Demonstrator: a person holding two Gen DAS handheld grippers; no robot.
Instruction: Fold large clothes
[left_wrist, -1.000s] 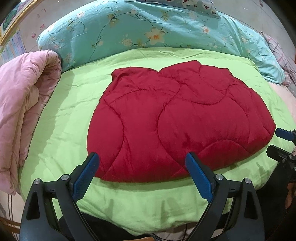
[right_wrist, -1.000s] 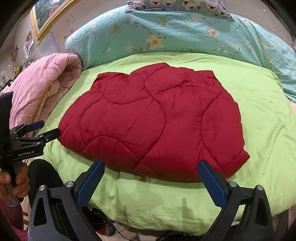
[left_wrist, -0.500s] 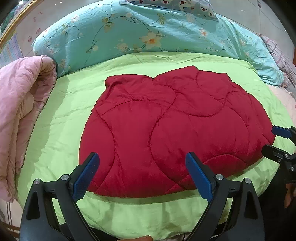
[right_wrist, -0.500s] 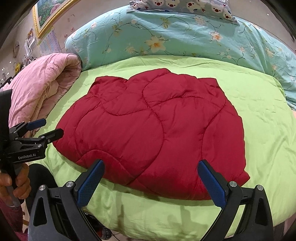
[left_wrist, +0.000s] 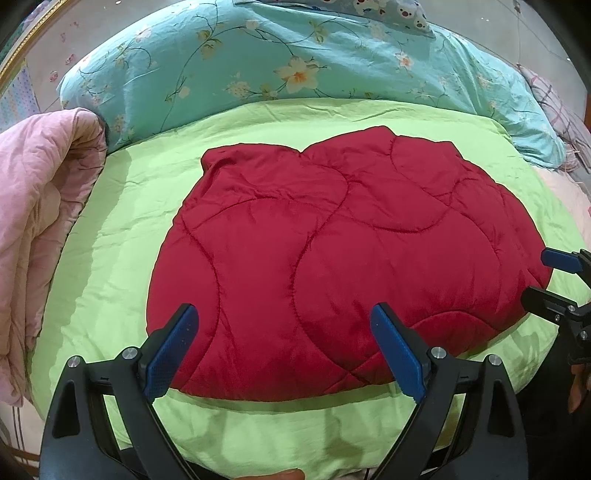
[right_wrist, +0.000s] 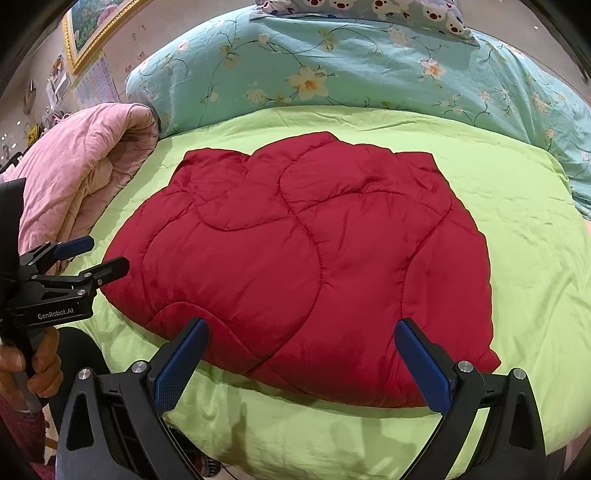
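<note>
A red quilted garment (left_wrist: 332, 258) lies flat and folded on a light green sheet (left_wrist: 122, 236); it also shows in the right wrist view (right_wrist: 303, 266). My left gripper (left_wrist: 282, 325) is open and empty, over the garment's near edge toward its left part. My right gripper (right_wrist: 301, 339) is open and empty, over the near edge toward its right part. Each gripper shows in the other's view: the right one (left_wrist: 546, 277) at the garment's right side, the left one (right_wrist: 96, 254) at its left side.
A folded pink quilt (left_wrist: 40, 214) lies at the left of the bed, also in the right wrist view (right_wrist: 81, 170). A teal floral duvet (left_wrist: 295, 66) is piled along the back. A framed picture (right_wrist: 96, 26) hangs on the wall.
Both grippers have moved forward toward the bed, so their fingers now stand over the garment's near edge. Both stay open. The garment has not moved.
</note>
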